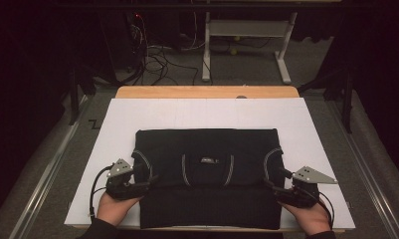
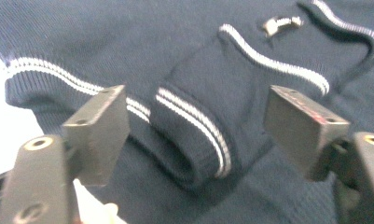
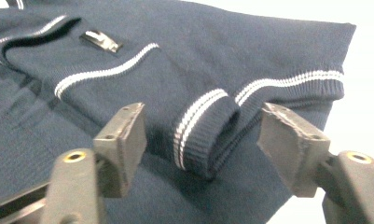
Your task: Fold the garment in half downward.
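A dark navy knitted sweater (image 1: pixel 207 164) with white stripes lies folded on a white sheet (image 1: pixel 207 112), sleeves tucked across its front. My left gripper (image 1: pixel 149 180) is open at the sweater's left edge; its jaws straddle a striped sleeve cuff (image 2: pixel 198 140) without touching it. At the right edge my right gripper (image 1: pixel 270 185) is open too, its jaws either side of the other striped cuff (image 3: pixel 203 135). A small label (image 1: pixel 207 160) sits at the collar, also seen as a label (image 2: pixel 280 23) and label (image 3: pixel 100 41).
The white sheet covers a wooden table (image 1: pixel 207 91). Beyond the table's far edge stand a white desk frame (image 1: pixel 247 40) and tangled cables (image 1: pixel 157 59) on the floor. Bare sheet lies left, right and behind the sweater.
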